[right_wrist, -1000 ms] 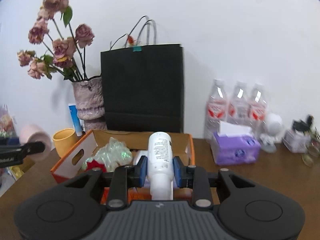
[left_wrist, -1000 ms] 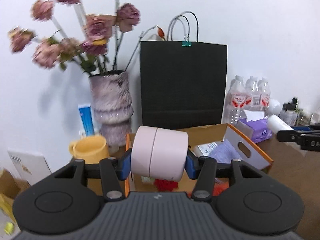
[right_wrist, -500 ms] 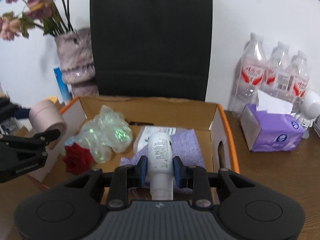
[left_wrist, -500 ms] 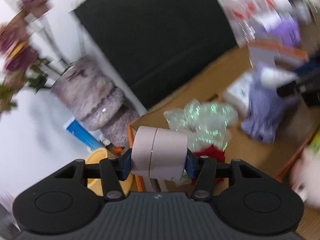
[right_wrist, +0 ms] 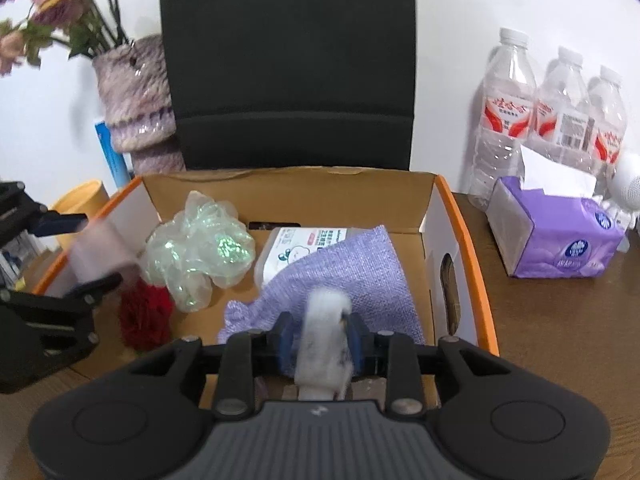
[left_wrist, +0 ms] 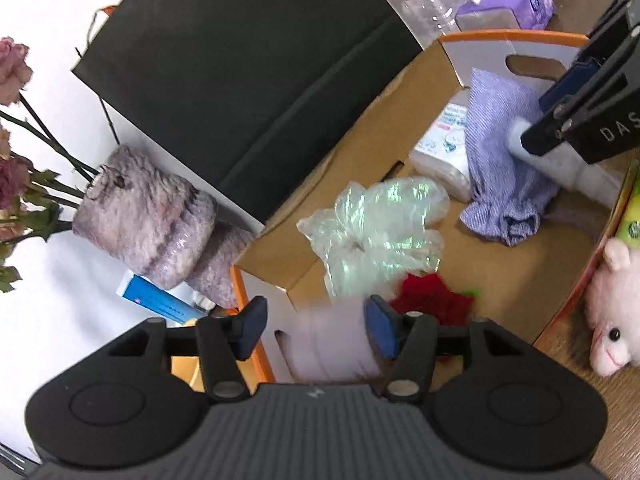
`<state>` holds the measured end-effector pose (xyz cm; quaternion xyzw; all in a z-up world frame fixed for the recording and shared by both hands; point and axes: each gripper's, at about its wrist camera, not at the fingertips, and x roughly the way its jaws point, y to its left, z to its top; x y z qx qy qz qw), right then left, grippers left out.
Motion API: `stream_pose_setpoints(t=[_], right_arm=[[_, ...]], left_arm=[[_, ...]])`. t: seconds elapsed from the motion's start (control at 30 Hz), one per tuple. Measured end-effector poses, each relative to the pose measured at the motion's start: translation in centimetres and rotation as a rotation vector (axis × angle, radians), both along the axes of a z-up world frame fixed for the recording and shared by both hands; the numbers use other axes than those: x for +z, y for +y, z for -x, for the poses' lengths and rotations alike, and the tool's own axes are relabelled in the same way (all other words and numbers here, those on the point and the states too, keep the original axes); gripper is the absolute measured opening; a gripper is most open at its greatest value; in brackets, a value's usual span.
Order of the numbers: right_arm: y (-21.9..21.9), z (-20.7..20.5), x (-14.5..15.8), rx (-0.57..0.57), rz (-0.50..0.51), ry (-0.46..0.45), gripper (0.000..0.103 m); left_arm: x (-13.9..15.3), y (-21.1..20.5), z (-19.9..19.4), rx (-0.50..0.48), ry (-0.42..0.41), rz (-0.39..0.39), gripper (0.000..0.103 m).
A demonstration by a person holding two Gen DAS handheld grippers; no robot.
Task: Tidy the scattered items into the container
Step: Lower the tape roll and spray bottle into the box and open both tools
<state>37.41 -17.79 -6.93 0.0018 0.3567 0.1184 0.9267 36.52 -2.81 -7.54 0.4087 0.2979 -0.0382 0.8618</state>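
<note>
An orange-rimmed cardboard box [right_wrist: 466, 236] holds a crumpled clear bag [right_wrist: 200, 252], a red flower [right_wrist: 146, 318], a wipes pack [right_wrist: 304, 242] and a purple cloth [right_wrist: 352, 276]. My left gripper [left_wrist: 316, 330] is open over the box's left end; the pink roll [left_wrist: 332, 344] is blurred between its spread jaws, touching neither pad. It also shows in the right wrist view [right_wrist: 102, 256]. My right gripper [right_wrist: 322, 340] sits over the purple cloth; the white bottle [right_wrist: 324, 344] is blurred between its pads, so its grip is unclear.
A black paper bag [right_wrist: 288, 64] and a vase of dried roses [right_wrist: 134, 92] stand behind the box. Water bottles [right_wrist: 552, 108] and a purple tissue pack [right_wrist: 560, 232] are right of it. A yellow cup [right_wrist: 80, 200] is at left. A plush toy [left_wrist: 612, 304] lies in front.
Both grippers tilted down over the box. The left jaws spread apart and the pink roll came loose and blurs between them. The white bottle now blurs in the right gripper.
</note>
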Motion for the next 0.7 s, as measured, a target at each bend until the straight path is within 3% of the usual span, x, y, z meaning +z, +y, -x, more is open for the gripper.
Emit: stream_pose_setpoints(t=[0.27,0.37,0.43,0.7], right_arm=[[-1.6,2.8,2.1,-0.014,-0.070,-0.057,0.078],[-1.7,4.8,3.5,-0.001,-0.060,-0.106,0.093],[-1.4,6.0,4.5,0.005,-0.025,-0.134,0.103],[-0.5,10.9,7.6,0.016,0.038,-0.183,0.103]], left_arm=[[2.9,0.1,2.6,0.032,-0.081,0.080,0.086],[4.5,0.5,4.1,0.053,-0.107,0.141,0.098],[5.6,0.9,5.2,0.073,-0.116,0.194,0.100],[8.7,2.9,9.5,0.159,-0.098,0.441,0.103]])
